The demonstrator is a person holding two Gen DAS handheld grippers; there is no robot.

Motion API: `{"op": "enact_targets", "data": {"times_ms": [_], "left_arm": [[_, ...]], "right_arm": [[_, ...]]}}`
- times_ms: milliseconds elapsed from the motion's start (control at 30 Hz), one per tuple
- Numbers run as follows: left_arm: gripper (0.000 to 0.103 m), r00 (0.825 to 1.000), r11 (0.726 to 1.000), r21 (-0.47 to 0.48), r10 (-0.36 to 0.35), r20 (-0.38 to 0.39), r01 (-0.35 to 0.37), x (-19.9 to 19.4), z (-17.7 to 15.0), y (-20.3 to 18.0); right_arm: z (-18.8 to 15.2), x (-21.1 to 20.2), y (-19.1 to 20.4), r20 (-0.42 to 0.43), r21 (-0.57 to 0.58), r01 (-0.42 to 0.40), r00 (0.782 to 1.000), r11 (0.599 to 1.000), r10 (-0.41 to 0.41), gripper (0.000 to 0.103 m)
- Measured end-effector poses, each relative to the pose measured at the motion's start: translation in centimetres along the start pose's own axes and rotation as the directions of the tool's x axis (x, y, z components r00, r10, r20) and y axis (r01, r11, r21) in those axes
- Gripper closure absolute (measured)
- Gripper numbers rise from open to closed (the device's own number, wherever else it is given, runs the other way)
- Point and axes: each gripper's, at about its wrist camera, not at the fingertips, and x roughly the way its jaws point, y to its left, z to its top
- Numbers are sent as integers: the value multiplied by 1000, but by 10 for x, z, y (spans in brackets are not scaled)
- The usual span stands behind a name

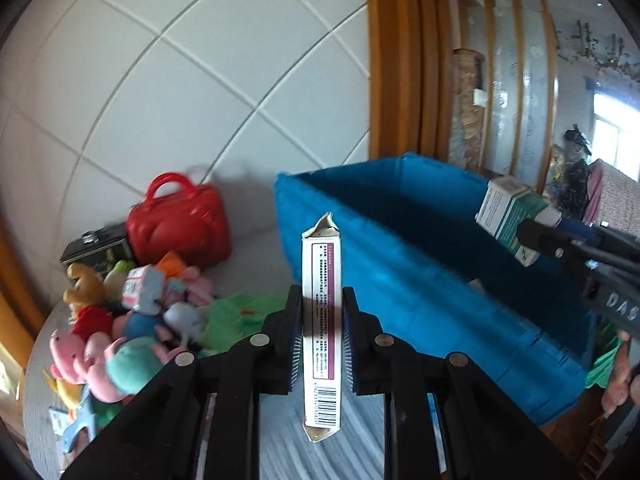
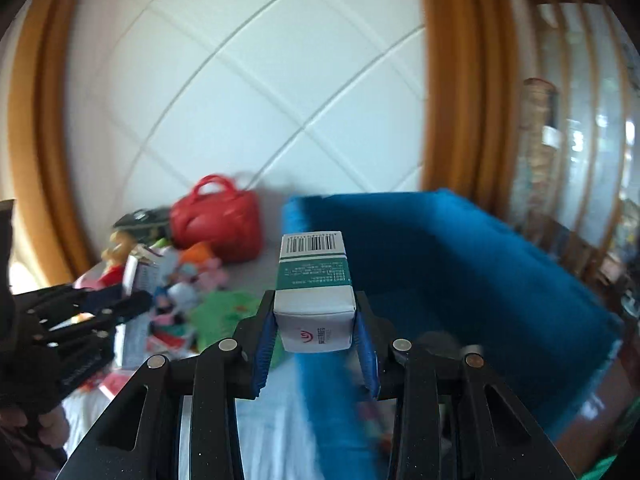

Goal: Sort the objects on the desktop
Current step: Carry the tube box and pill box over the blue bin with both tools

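My left gripper point(image 1: 322, 300) is shut on a thin white box with maroon print point(image 1: 322, 320), held on edge with its torn flap up. It hangs just in front of the near left corner of a blue fabric bin point(image 1: 420, 280). My right gripper point(image 2: 315, 308) is shut on a white and green box with a barcode point(image 2: 314, 292), raised over the bin's near wall point(image 2: 320, 392). In the left wrist view the same green box point(image 1: 506, 216) sits over the bin's right side, held by the right gripper point(image 1: 532, 236). The left gripper point(image 2: 132, 304) shows at the left of the right wrist view.
A red handbag point(image 1: 180, 228) and a dark tin point(image 1: 96, 244) stand by the white tiled wall. A heap of plush toys point(image 1: 120, 332) and a green cloth point(image 1: 236, 316) cover the table's left part. A wooden door frame point(image 1: 400, 60) rises behind the bin.
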Motion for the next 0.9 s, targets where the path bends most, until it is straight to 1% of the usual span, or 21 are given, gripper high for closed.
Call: {"op": "enact_targets", "data": {"times_ms": [133,167,233,300,400,467,533,633,733,900], "left_arm": [[85,999,999,15,-38,21,38,13,20,-66],[85,999,999,18,-44,26,44,17,25,-87],[85,999,999,15,-47,25,47,23,30,-118],[85,999,999,9,-45,-1,45,31,35,-151],[85,999,1000,17,-9,-39,10,46,39,-195],[85,997,1000,23,20,-79,-18,60,38,-220],[85,988,999,24,30,-149,-27,77,33,-241],[85,974,999,28,45,-222,-39,94,26,-260],[85,960,997,36,69,-272,-62,108,18,-271],[85,948,997,27,83,-306,-78,115,11,-278]], "right_arm": [[-3,2,-61,-7,-1,52,999,999,-52,67],[-4,5,-77,-11,-8,60,998,998,-61,67],[-5,14,-109,-25,-25,65,998,998,-65,67],[-9,27,-137,-47,-47,67,996,997,-69,67],[-13,44,-176,-94,-68,30,995,997,-37,67],[-16,53,-196,-120,-91,17,992,996,-28,67],[-22,60,-213,-146,-100,-1,989,995,-13,67],[-33,67,-231,-171,-93,-29,985,995,12,67],[-39,75,-243,-189,-89,-24,982,996,7,67],[-45,87,-253,-221,-94,-26,975,995,4,67]]}}
